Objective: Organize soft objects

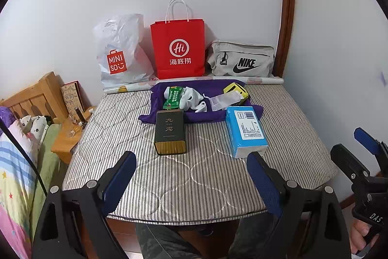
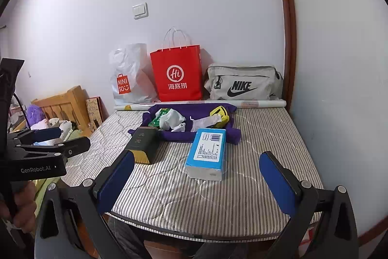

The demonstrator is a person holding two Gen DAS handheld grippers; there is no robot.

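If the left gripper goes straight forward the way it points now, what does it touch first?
Probably the striped mattress itself: the open left gripper tilts down over a bare stretch of it. The dark tin lies just beyond, slightly left of centre; depth is hard to judge.

The left hand-held gripper hangs low at the near edge, pointing forward and down, its blue-padded jaws spread wide with nothing between them. The right hand-held gripper sits just beside it at the same tilt, jaws equally wide and empty. A hand grips the left handle, and fingers show at the right one.
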